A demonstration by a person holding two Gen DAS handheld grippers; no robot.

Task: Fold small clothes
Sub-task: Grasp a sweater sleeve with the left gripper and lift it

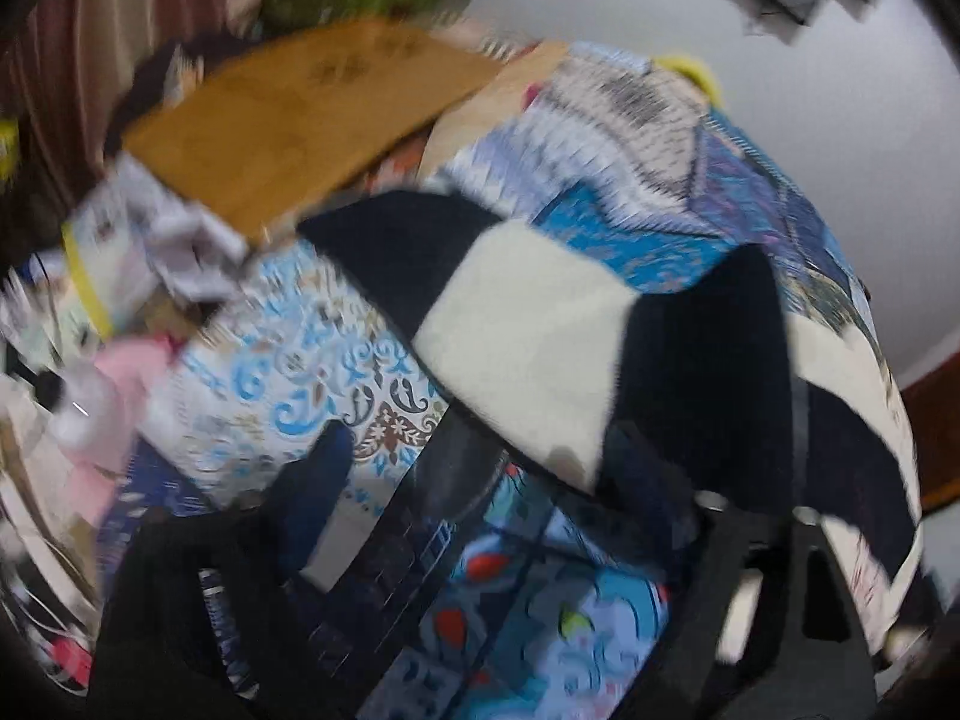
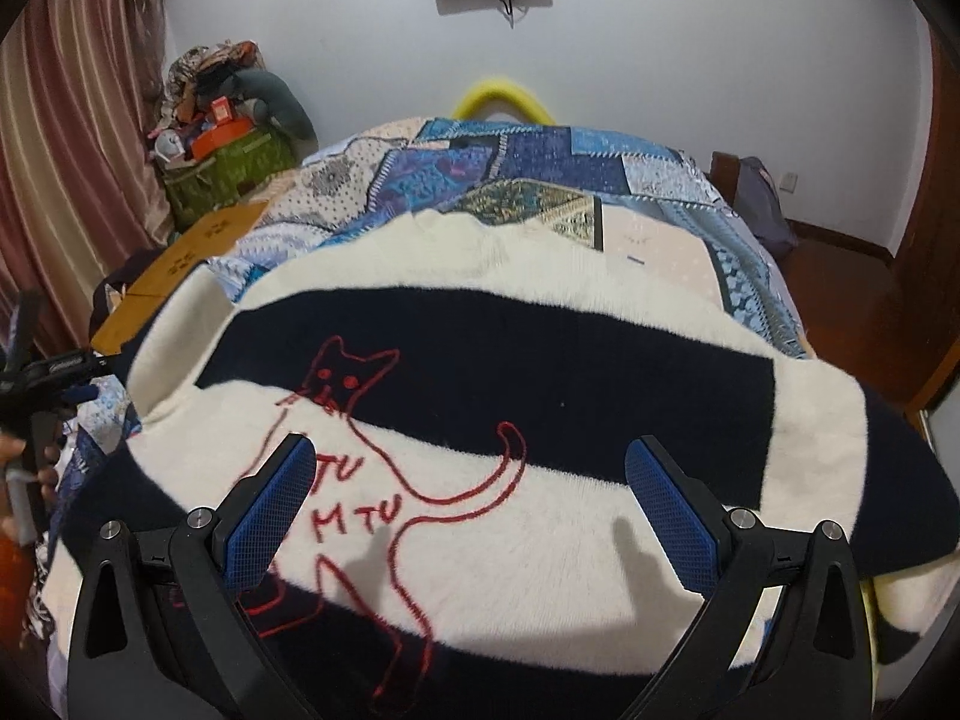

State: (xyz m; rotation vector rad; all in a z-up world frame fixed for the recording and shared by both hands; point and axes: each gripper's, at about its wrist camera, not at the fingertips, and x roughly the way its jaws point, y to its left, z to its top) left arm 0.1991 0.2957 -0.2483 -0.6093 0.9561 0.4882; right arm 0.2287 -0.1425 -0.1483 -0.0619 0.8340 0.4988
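A cream and black striped sweater (image 2: pixel 540 372) with a red cat outline lies spread on the patchwork bedspread (image 2: pixel 540 162). My right gripper (image 2: pixel 471 468) is open just above its front, with blue pads (image 2: pixel 270 516) wide apart and nothing between them. The left wrist view is blurred. There the sweater (image 1: pixel 528 324) hangs lifted over my left gripper (image 1: pixel 510 456). One blue fingertip (image 1: pixel 324 468) shows at lower left; the other is hidden under the cloth. I cannot tell how the jaws stand.
A wooden board (image 2: pixel 180 264) lies at the bed's left edge, also in the left wrist view (image 1: pixel 288 120). A pile of bags and boxes (image 2: pixel 228 138) stands by the curtain. A yellow hoop (image 2: pixel 504 96) rises behind the bed. The left handle (image 2: pixel 36 378) shows at far left.
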